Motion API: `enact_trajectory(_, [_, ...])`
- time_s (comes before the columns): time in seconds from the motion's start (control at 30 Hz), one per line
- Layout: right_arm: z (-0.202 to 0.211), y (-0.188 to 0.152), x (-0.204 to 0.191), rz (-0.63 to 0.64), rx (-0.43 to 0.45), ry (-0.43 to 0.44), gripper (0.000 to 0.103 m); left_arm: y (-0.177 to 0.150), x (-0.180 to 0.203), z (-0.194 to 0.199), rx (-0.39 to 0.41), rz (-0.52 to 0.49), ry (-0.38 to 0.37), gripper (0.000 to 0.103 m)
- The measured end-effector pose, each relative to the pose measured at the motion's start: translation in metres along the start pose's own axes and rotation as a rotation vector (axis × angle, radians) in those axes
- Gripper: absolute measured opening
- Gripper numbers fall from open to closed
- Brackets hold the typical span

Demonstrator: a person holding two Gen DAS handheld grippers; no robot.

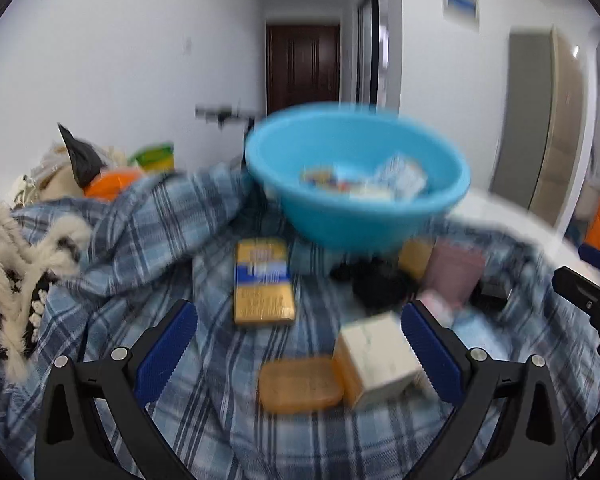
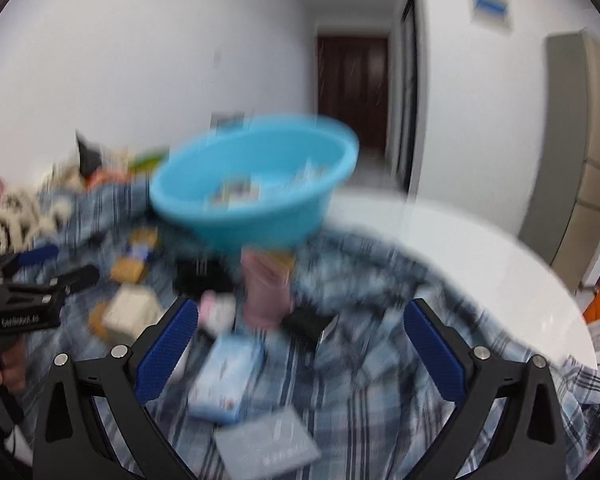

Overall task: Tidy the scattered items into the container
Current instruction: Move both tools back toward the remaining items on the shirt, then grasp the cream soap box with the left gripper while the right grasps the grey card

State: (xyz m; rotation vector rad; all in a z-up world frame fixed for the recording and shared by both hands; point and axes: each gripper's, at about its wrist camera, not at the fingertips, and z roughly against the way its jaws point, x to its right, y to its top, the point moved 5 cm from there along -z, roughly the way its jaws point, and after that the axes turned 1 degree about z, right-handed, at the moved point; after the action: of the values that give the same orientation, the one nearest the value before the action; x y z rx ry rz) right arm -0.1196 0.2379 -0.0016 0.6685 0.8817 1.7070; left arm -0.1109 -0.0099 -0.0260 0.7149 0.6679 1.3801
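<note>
Both frames smeared with motion blur; fine detail unreliable.

Left gripper (image 1: 300,344): jaws spread wide, nothing held. Cream-and-orange cardboard carton (image 1: 374,362) just inside the right-hand pad, translucent orange plastic lidded case (image 1: 300,385) touching its left side, directly ahead and low. Yellow-and-blue flat packet (image 1: 263,282) further ahead, left of centre.

Right gripper (image 2: 300,344): jaws equally wide, empty. Pale blue rectangular box (image 2: 226,376) between the pads, nearer the left one; grey flat card sleeve (image 2: 268,446) closer in. Pink soft pouch (image 2: 266,290) ahead.

Round light-blue plastic basin (image 1: 356,178) beyond both grippers, already containing a few small boxes, apparently resting on rumpled blue plaid cloth (image 1: 188,400) over white round desk (image 2: 480,264).

Risks, as judged:
- Carton and case touching: closing on one likely to nudge or drag the other.
- Loose cloth folds prone to snagging a pad, shifting items or tipping the basin.
- Grippers near each other: possible collision on approach to the basin.
</note>
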Motion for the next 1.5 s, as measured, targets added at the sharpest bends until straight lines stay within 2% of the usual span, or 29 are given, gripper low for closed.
enact_trajectory(0.07, [-0.014, -0.006, -0.004, 0.017, -0.155, 0.069, 0.102, -0.003, 0.001, -0.012, -0.113, -0.021, 0.005, 0.103])
enact_trajectory(0.13, [-0.015, -0.008, -0.008, 0.040, -0.201, 0.117, 0.102, -0.003, 0.004, -0.016, -0.168, -0.041, -0.051, 0.103])
enact_trajectory(0.27, [-0.009, -0.012, -0.017, 0.136, -0.199, 0.121, 0.102, -0.002, 0.015, -0.016, -0.190, -0.136, -0.088, 0.103])
enact_trajectory(0.4, [-0.014, -0.021, -0.022, 0.131, -0.221, 0.165, 0.102, -0.005, 0.031, -0.027, -0.249, -0.173, -0.149, 0.103])
enact_trajectory(0.6, [-0.021, -0.027, -0.027, 0.096, -0.238, 0.194, 0.102, -0.015, 0.047, -0.061, -0.362, -0.210, -0.112, 0.103])
enact_trajectory(0.7, [-0.019, -0.028, -0.025, 0.092, -0.238, 0.193, 0.102, -0.017, 0.045, -0.069, -0.382, -0.178, -0.126, 0.103])
enact_trajectory(0.73, [-0.019, -0.028, -0.024, 0.089, -0.240, 0.190, 0.102, -0.016, 0.044, -0.068, -0.378, -0.160, -0.139, 0.091])
enact_trajectory(0.77, [-0.020, -0.029, -0.023, 0.086, -0.244, 0.188, 0.102, -0.015, 0.043, -0.067, -0.372, -0.142, -0.166, 0.061])
enact_trajectory(0.83, [-0.021, -0.030, -0.020, 0.077, -0.251, 0.186, 0.102, -0.014, 0.044, -0.063, -0.382, -0.134, -0.208, 0.048])
enact_trajectory(1.0, [-0.020, -0.038, -0.021, 0.091, -0.275, 0.222, 0.102, -0.010, 0.046, -0.045, -0.331, -0.199, -0.191, 0.047])
enact_trajectory(1.23, [-0.020, -0.056, -0.031, 0.229, -0.304, 0.219, 0.102, -0.016, 0.040, -0.027, -0.356, -0.187, -0.239, 0.047])
enact_trajectory(1.37, [-0.029, -0.060, -0.030, 0.233, -0.308, 0.184, 0.102, -0.021, 0.038, -0.025, -0.380, -0.165, -0.260, 0.047])
enact_trajectory(1.4, [-0.032, -0.061, -0.030, 0.228, -0.313, 0.184, 0.099, -0.022, 0.038, -0.025, -0.379, -0.165, -0.257, 0.047])
enact_trajectory(1.47, [-0.034, -0.063, -0.029, 0.228, -0.318, 0.174, 0.083, -0.023, 0.037, -0.026, -0.381, -0.162, -0.255, 0.047])
enact_trajectory(1.5, [-0.035, -0.065, -0.028, 0.230, -0.326, 0.170, 0.062, -0.024, 0.036, -0.027, -0.384, -0.157, -0.254, 0.047])
